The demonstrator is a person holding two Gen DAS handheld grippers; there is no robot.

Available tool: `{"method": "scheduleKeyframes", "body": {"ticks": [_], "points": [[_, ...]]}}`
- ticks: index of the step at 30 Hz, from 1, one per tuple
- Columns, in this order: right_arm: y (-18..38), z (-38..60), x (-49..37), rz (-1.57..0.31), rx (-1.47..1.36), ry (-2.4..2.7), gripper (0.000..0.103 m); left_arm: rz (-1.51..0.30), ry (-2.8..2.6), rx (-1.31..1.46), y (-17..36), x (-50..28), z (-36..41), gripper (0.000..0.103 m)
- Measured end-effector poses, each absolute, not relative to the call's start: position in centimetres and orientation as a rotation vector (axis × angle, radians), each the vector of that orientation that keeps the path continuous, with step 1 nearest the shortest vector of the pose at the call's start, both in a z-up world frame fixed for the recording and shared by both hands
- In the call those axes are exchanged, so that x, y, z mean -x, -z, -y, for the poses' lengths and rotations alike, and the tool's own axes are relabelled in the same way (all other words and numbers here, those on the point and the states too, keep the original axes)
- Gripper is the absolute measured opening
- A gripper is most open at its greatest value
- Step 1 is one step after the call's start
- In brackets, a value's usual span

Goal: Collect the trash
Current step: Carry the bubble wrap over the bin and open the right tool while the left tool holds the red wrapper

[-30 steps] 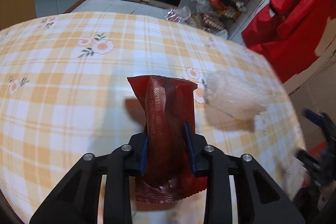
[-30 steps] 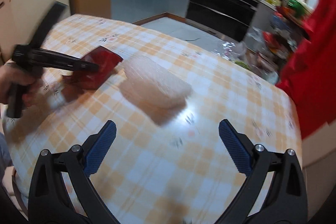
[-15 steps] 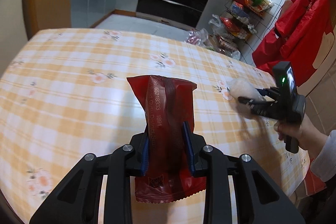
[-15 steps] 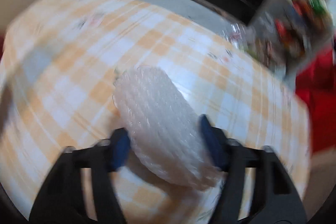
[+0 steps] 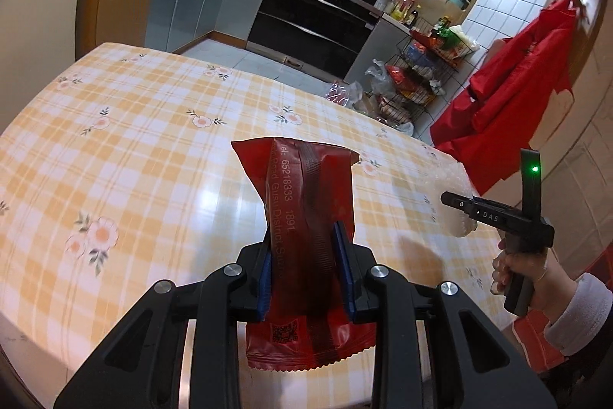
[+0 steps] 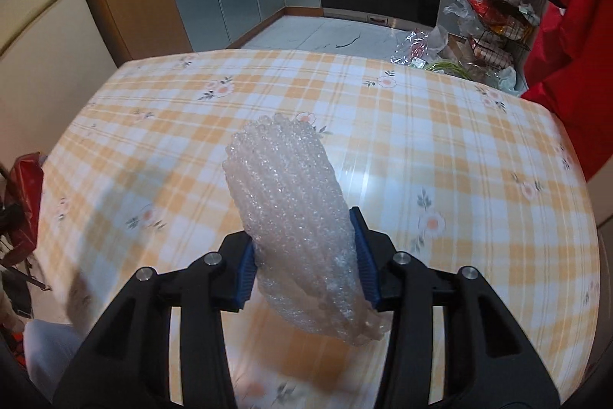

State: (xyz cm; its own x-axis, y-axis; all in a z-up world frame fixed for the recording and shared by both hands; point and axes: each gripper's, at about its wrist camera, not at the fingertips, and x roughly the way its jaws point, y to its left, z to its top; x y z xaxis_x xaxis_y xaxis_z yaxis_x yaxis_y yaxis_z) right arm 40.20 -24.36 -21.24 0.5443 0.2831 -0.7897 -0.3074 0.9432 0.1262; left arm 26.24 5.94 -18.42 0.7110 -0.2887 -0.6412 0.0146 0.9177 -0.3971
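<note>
On the left, the left tool (image 5: 304, 269) is clamping a red snack wrapper (image 5: 302, 217) between its blue pads, jaws drawn in narrow around the flat packet so that it is standing up clear of the table (image 5: 126, 148), its serrated bottom edge hanging below the fingers; that looks like a carrying grip meant for taking it off to a bin, though no bin is showing. Further right, the right tool (image 6: 304, 267) has just been closing its jaws and is now pinching a wad of bubble wrap (image 6: 295, 213), pads pressing into both sides, the gap staying fairly wide because the wad is bulky and springy. The wad is angling upward off the checked tablecloth. The table is looking bare of other litter, so collecting seems nearly finished and disposal is likely remaining.
</note>
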Motion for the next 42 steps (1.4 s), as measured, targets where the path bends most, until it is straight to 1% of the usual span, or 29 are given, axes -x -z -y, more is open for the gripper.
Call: {"method": "scheduleKeyframes", "body": {"ticks": [9,16,20,24,34,35,36,40,42], "points": [[16.8,24.6,-30.5,-0.847,-0.048,-0.413,0.046,-0.720,0.228,0.420,14.9,-18.9,-5.2,0.028],[14.7,23.5,-22.1,-0.769,-0.066,-0.466,0.046,-0.703,0.260,0.451,14.0,-13.5,-5.0,0.028],[15.2,22.5,-18.0,-0.763,-0.078,-0.474,0.046,-0.713,0.263,0.484,14.5,-10.8,-5.0,0.028],[16.7,21.7,-14.3,-0.792,-0.098,-0.470,0.046,-0.725,0.258,0.448,15.2,-8.3,-4.5,0.028],[20.1,19.8,-9.0,-0.866,-0.078,-0.498,0.047,-0.737,0.270,0.421,16.6,-4.2,-3.8,0.028],[20.4,19.6,-8.8,-0.874,-0.079,-0.500,0.049,-0.735,0.269,0.418,16.6,-3.8,-3.7,0.028],[20.7,19.4,-8.5,-0.883,-0.081,-0.501,0.054,-0.734,0.264,0.417,16.7,-3.4,-3.6,0.028],[21.1,18.4,-7.4,-0.901,-0.070,-0.513,0.061,-0.719,0.260,0.403,16.6,-2.1,-3.3,0.028],[20.8,17.9,-6.8,-0.885,-0.053,-0.523,0.072,-0.714,0.263,0.388,16.5,-1.7,-3.0,0.028]]}}
